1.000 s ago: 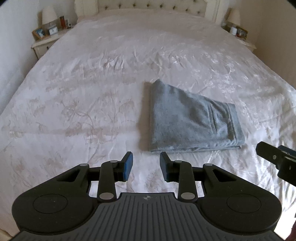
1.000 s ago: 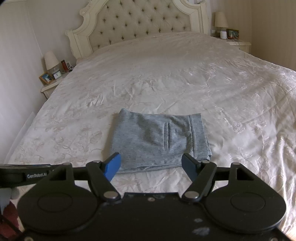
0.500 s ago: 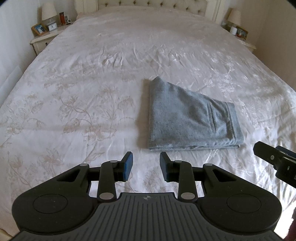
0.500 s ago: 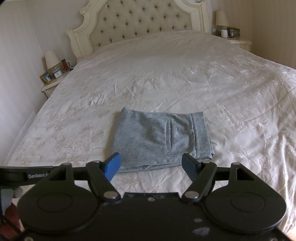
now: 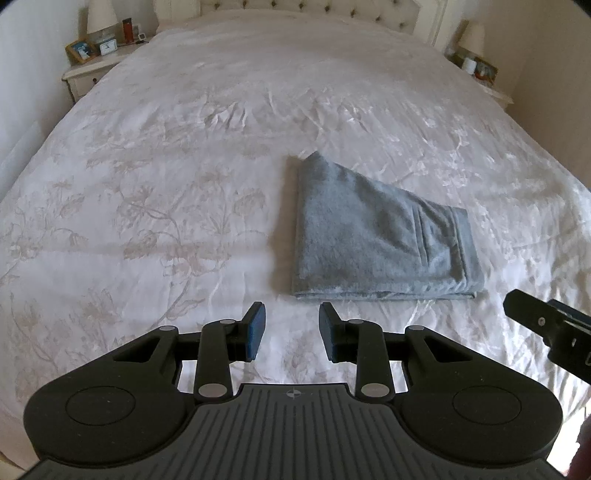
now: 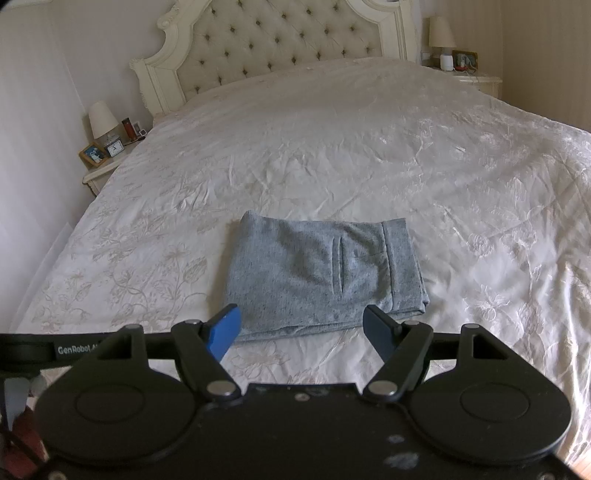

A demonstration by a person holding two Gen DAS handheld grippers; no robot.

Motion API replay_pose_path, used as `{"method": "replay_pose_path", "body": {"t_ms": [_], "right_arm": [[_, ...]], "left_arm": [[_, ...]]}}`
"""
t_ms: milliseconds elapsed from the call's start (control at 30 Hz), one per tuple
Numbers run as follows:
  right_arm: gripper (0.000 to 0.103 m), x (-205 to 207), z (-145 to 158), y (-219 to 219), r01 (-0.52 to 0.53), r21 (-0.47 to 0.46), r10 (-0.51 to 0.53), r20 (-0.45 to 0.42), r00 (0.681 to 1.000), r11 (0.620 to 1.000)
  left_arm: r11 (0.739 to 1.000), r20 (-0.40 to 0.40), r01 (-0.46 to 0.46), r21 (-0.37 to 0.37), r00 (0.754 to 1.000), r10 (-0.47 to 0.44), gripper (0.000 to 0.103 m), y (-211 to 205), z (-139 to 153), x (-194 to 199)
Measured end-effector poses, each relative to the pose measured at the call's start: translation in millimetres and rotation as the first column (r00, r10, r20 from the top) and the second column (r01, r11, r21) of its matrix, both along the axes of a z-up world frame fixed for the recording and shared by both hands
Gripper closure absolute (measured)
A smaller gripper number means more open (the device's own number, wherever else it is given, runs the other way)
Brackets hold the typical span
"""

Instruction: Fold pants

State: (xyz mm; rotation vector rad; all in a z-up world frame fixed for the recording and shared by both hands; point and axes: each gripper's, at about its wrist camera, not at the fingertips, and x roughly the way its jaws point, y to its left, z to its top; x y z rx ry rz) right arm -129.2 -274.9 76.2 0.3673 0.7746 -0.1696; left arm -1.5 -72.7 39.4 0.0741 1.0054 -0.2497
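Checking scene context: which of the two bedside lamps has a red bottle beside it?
The lamp on the nightstand left of the headboard; the other lamp has none.

Matte black left gripper (image 5: 291, 334), dark-blue pads, silver pivot screws, ribbed grey deck; right gripper (image 6: 301, 330) scuffed, bright-blue pads.

The pants (image 6: 317, 277) lie folded on the bed (image 6: 369, 147), toward its foot. Behind them stands the headboard (image 6: 277, 40), with a nightstand (image 6: 107, 166) at either side. Both grippers, left (image 5: 291, 332) and right (image 6: 301, 328), hang just before the pants, apart from them.
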Motion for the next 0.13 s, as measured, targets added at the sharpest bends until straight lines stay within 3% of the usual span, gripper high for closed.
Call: {"method": "replay_pose_path", "body": {"t_ms": [133], "right_arm": [[0.026, 0.7, -0.6, -0.2, -0.001, 0.003, 0.001, -0.002, 1.000, 1.000]], "left_arm": [[1.000, -0.003, 0.003, 0.002, 1.000, -0.003, 0.072, -0.1, -0.1, 0.5]]}}
